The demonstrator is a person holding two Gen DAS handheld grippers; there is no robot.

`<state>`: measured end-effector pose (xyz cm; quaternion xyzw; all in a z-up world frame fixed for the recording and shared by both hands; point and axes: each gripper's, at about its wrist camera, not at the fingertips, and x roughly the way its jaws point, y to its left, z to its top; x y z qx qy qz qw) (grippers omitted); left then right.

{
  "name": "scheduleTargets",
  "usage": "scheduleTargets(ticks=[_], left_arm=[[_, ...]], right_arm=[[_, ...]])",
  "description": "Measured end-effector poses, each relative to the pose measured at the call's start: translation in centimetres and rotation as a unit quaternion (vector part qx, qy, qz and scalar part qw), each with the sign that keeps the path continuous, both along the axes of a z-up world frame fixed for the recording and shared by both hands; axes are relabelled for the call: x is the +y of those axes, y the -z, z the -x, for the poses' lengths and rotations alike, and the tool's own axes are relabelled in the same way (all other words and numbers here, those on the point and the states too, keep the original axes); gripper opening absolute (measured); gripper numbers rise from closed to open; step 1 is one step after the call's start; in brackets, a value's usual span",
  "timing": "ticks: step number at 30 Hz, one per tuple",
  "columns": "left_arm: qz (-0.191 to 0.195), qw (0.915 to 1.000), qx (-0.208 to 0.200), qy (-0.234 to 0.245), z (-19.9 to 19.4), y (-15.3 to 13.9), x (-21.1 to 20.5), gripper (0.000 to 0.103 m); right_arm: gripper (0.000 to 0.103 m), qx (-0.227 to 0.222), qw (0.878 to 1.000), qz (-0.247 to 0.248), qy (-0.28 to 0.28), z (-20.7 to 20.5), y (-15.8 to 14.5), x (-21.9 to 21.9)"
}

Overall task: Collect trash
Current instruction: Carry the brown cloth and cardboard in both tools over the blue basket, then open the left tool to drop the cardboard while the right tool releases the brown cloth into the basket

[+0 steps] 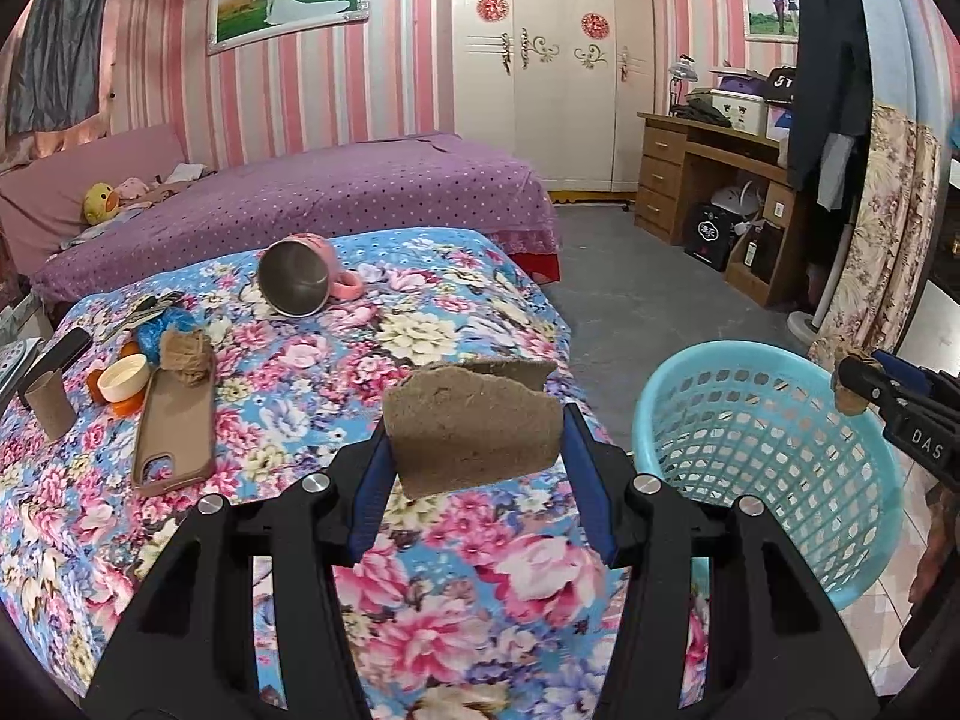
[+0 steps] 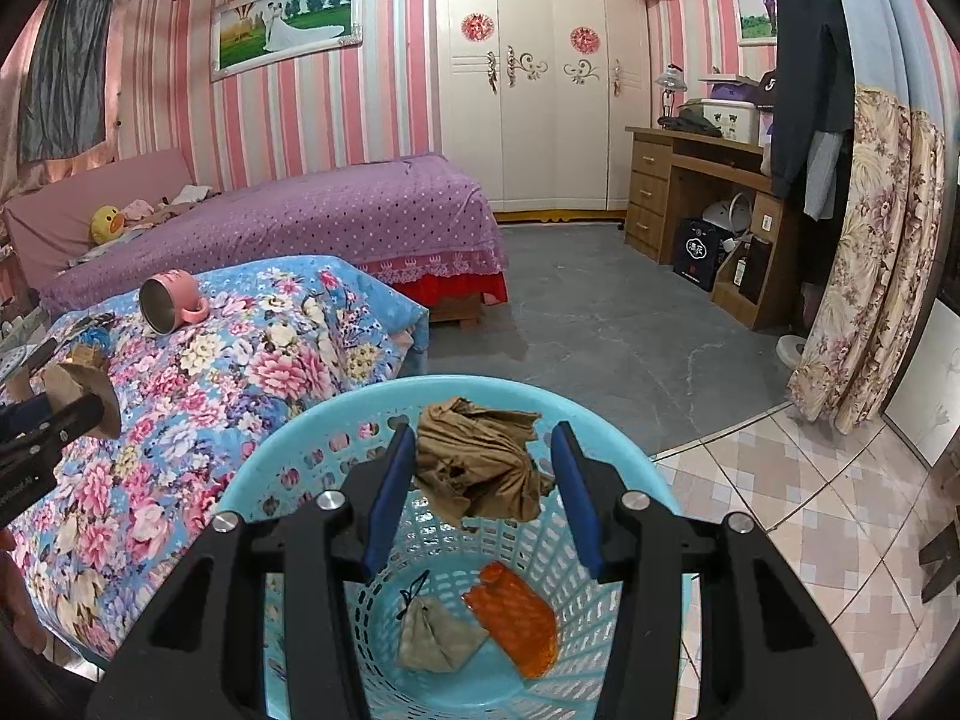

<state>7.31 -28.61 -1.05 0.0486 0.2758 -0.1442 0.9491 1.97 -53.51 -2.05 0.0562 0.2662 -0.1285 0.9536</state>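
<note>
Two held scraps near the basket [image 2: 336, 426] rim.

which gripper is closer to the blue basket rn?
Right. The right gripper, holding crumpled brown paper, is over the blue basket; the left gripper is over the table beside it.

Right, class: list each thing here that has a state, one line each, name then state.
left gripper: shut on torn cardboard piece
right gripper: shut on crumpled brown paper, above the basket
blue basket: upright, holding two scraps
pink mug: tipped on its side
wardrobe: doors closed
</note>
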Motion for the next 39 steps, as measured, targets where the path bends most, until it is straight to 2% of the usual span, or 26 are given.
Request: scheduleTargets(ticks=[9,18,24,25,26,28,29,35,39], left_arm=[[0.021,0.9987,0.021,0.042,-0.7,1.3,-3.1,0.052],[0.048,0.993,0.044,0.099,-1.7,2.0,-7.7,0.052],[0.025,0.9903,0.04,0.131,-1.7,2.0,-11.0,0.053],[0.023,0.9905,0.039,0.13,-1.7,1.9,-11.2,0.058],[0.022,0.9908,0.04,0.128,-1.8,1.9,-11.2,0.071],[0.026,0.9918,0.042,0.118,-2.2,1.9,-10.7,0.083],[0.027,0.9929,0.039,0.109,-2.4,1.8,-10.1,0.086],[0.029,0.9967,0.029,0.069,-3.8,1.2,-6.3,0.093],[0.012,0.9987,0.01,0.049,-4.1,0.7,-4.1,0.095]], right_arm=[[0.047,-0.006,1.0,-0.005,0.013,0.6,0.0,-1.4],[0.047,-0.012,0.998,-0.013,0.061,1.6,0.0,-4.7],[0.047,-0.009,0.997,-0.024,0.069,1.5,0.5,-5.4],[0.047,-0.008,0.997,-0.023,0.068,1.5,0.5,-5.4],[0.047,-0.006,0.998,-0.022,0.067,1.4,0.6,-5.2],[0.047,-0.003,0.998,-0.02,0.065,1.1,0.7,-4.9],[0.047,-0.002,0.998,-0.019,0.064,1.0,0.7,-4.9],[0.047,0.005,0.998,-0.01,0.06,0.6,0.9,-4.1],[0.047,0.011,0.998,-0.002,0.058,0.1,1.0,-3.5]])
